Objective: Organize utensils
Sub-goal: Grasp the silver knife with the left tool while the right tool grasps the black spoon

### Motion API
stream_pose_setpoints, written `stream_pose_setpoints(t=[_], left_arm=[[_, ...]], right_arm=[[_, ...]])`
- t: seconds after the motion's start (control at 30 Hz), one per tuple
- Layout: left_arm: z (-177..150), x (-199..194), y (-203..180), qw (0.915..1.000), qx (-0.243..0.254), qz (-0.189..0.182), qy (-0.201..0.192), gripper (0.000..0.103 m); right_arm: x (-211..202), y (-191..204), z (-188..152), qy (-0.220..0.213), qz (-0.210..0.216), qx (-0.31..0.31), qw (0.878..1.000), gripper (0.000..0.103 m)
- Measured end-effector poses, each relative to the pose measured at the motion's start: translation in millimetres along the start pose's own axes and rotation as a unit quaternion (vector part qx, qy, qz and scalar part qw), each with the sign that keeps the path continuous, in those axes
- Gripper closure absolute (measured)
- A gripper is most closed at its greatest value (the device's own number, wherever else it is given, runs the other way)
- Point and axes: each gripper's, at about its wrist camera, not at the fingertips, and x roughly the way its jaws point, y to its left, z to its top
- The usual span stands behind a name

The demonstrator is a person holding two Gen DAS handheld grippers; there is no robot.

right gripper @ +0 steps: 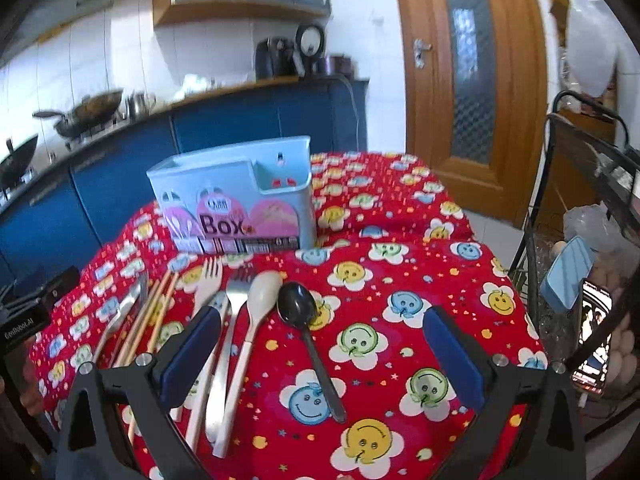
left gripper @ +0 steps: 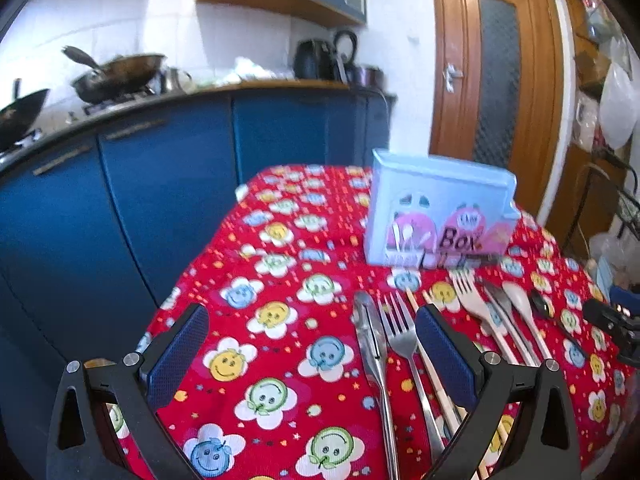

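Nothing is sitting in the blue box (right gripper: 236, 196) yet, as far as I can tell. All the utensils are lying in a row on the worktop (right gripper: 400, 280), just in front of the box: a knife (left gripper: 370, 344), a metal fork (left gripper: 400, 328), chopsticks (right gripper: 154, 308), a white spoon (right gripper: 260, 300) and a black spoon (right gripper: 298, 312). The left gripper (left gripper: 312, 360) and the right gripper (right gripper: 320, 352) are hovering with fingers wide apart, holding nothing. So the whole job is waiting to be done.
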Motion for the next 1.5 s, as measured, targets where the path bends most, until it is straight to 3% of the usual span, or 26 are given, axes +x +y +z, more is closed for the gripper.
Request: stream_pose_setpoints(t=[0.1,0.23,0.5,0.77,0.97,1.17,1.23,1.3,1.37,1.5], left_arm=[[2.7,14.4,-3.6,0.9983,0.010,-0.022,0.052,0.001],[4.6,28.9,-5.6,0.9935,0.026,-0.036,0.105,0.005],[0.3,50.9,-10.7,0.9762,0.053,-0.070,0.198,0.033],[-3.6,64.4,-17.7,0.9628,0.069,-0.089,0.246,0.053],[-1.4,69.0,-24.4,0.9565,0.096,-0.089,0.261,0.056],[5.9,79.1,-25.0,0.9499,0.096,-0.099,0.280,0.056],[7.4,80.1,-26.6,0.9503,0.097,-0.097,0.279,0.059],[8.1,79.2,-27.5,0.9516,0.095,-0.098,0.275,0.072],[7.9,77.5,-26.9,0.9529,0.087,-0.102,0.272,0.082],[6.6,75.1,-20.8,0.9569,0.066,-0.108,0.261,0.084]], right_arm=[[9.9,2.4,4.7,0.040,-0.003,-0.025,0.999,0.001],[24.7,7.8,8.5,0.093,-0.002,-0.058,0.994,0.010],[44.7,6.4,17.6,0.179,0.004,-0.084,0.980,0.035],[62.4,6.0,18.6,0.231,0.018,-0.093,0.968,0.055],[66.7,9.4,17.5,0.231,0.016,-0.101,0.968,0.058],[68.7,12.4,18.8,0.220,0.019,-0.088,0.971,0.068],[69.0,13.4,18.5,0.212,0.015,-0.083,0.974,0.079],[67.9,12.2,17.4,0.203,0.014,-0.071,0.977,0.092],[66.5,8.8,16.0,0.191,0.016,-0.050,0.980,0.095],[62.9,2.0,12.7,0.172,0.029,-0.021,0.984,0.095]])
